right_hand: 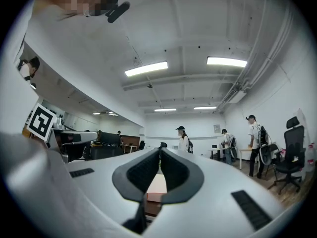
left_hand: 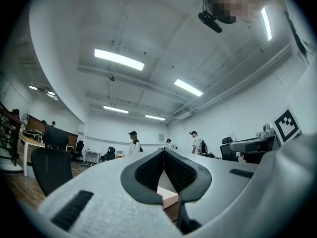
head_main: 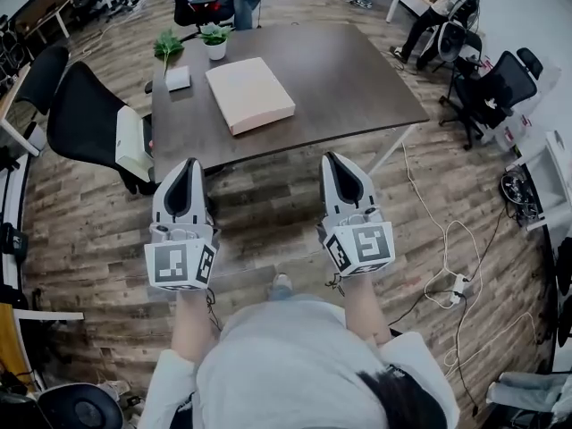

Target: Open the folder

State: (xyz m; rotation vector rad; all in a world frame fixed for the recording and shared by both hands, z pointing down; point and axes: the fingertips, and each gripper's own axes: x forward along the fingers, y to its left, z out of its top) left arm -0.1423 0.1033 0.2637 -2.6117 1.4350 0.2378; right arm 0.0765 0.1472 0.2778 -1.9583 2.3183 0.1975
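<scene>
A closed pale pink folder (head_main: 250,94) lies flat on the dark brown table (head_main: 357,79), left of its middle. Both grippers hover over the wooden floor, short of the table's near edge and apart from the folder. My left gripper (head_main: 189,164) has its jaws together and holds nothing; the right gripper (head_main: 332,157) is the same. In the left gripper view the fingertips meet (left_hand: 163,150), and a corner of the folder (left_hand: 166,197) shows below them. The right gripper view shows the shut jaws (right_hand: 159,148) with the folder (right_hand: 157,185) beyond.
Two small potted plants (head_main: 214,36) (head_main: 167,45) and a white box (head_main: 177,79) stand at the table's far left. A black office chair (head_main: 85,114) sits left of the table. Cables and a power strip (head_main: 456,284) lie on the floor at right. People stand in the background.
</scene>
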